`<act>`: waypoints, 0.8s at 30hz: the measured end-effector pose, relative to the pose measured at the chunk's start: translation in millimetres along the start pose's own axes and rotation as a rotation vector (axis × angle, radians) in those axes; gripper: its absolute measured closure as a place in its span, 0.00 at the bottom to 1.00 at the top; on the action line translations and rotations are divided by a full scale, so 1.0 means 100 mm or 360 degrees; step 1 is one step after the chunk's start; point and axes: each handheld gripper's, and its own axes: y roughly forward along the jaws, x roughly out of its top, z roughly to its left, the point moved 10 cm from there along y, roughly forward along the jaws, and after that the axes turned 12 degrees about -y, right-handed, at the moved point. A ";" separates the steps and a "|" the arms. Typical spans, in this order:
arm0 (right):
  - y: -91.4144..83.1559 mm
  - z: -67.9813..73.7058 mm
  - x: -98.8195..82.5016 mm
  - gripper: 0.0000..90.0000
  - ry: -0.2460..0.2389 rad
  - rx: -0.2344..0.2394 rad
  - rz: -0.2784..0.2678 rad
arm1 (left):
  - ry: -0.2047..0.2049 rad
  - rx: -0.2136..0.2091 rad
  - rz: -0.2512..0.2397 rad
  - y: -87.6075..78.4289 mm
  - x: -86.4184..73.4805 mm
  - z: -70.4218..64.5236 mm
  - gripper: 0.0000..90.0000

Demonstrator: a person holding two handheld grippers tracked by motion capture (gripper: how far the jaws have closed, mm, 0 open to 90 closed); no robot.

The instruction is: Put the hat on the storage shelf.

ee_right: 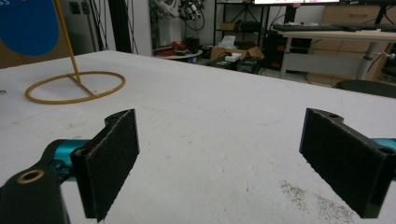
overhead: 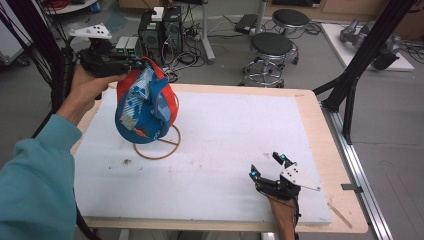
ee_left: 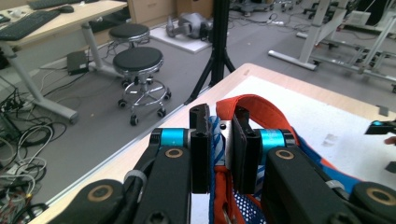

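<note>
At the table's left edge, our left gripper (overhead: 134,64) lifts a blue, orange and white cap (overhead: 145,107) by its rim, the cap hanging in the air over the yellow wire stand (overhead: 158,145) that rests on the white table (overhead: 230,135). In the left gripper view the two black jaws stand nearly together, clamped on the cap's orange-edged fabric (ee_left: 261,109), a thin strip of cloth pinched between the pads (ee_left: 201,154). We judge the step in hand to be carrying the cap at the stand, whether setting it on or taking it off we cannot tell from here. The next move, as we read it, calls for a steady hand so the hanging crown clears the stand's upright rod (ee_right: 67,39) without tipping the ring base. Farther right, near the table's front edge, our right gripper (overhead: 270,165) rests low over the bare surface, well apart from the cap, its jaws spread wide and holding nothing.
</note>
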 end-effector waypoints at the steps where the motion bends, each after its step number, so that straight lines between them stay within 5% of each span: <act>1: 0.00 0.00 0.00 0.12 0.0000 -0.0001 0.0000 | -0.0005 0.0003 0.0002 0.01 0.00 0.02 0.89; 24: -0.01 0.00 0.00 0.12 0.0004 0.0006 -0.0006 | -0.0065 0.0089 0.0128 0.34 -0.21 0.46 0.89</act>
